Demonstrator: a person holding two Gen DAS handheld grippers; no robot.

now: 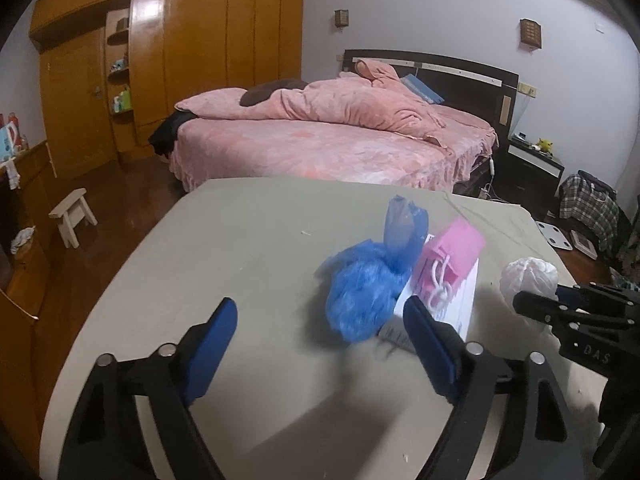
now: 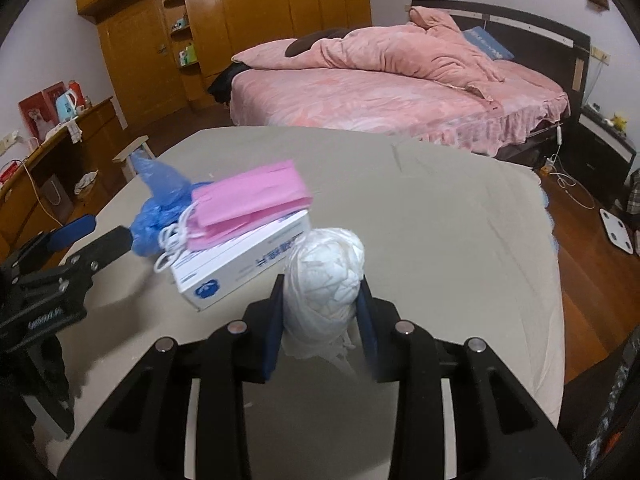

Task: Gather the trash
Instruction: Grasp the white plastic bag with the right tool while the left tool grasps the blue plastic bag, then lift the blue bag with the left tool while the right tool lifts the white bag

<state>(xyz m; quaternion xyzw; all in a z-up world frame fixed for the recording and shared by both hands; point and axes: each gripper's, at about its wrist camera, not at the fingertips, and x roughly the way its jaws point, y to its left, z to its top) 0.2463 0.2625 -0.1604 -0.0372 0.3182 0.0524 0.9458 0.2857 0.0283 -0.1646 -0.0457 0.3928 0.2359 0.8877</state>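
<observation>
A: Why does the right gripper (image 2: 320,312) stand so narrow?

B: Its two fingers (image 2: 276,320) press on both sides of the white crumpled bag (image 2: 326,272), a soft ball of thin plastic. I judge this is the piece of trash it collects first. The bundle gives under the pads, so the grip must be tight or it can slip out.

A: And the left gripper (image 1: 320,344)?

B: Its fingers (image 1: 218,332) are wide apart and hold nothing. It hangs low over the table (image 1: 240,240), just before the blue plastic bag (image 1: 360,292). I think the wide opening is for this bag, because it is puffy and broad.

A: Where are the other things?

B: The blue bag lies against the left end of a white box (image 2: 240,268), and a stack of pink face masks (image 2: 248,204) lies on top of the box, with white ear loops hanging over its end. All is in the middle of the table, covered with a grey cloth. Whether the masks and box count as trash, I cannot tell.

A: Can you read any writing?

B: The box has blue print and a round blue mark on its end, but the letters are too blurred to read. On the right gripper's body, in the left view, I read "DAS" (image 1: 594,354), and it is cut off there.
</observation>
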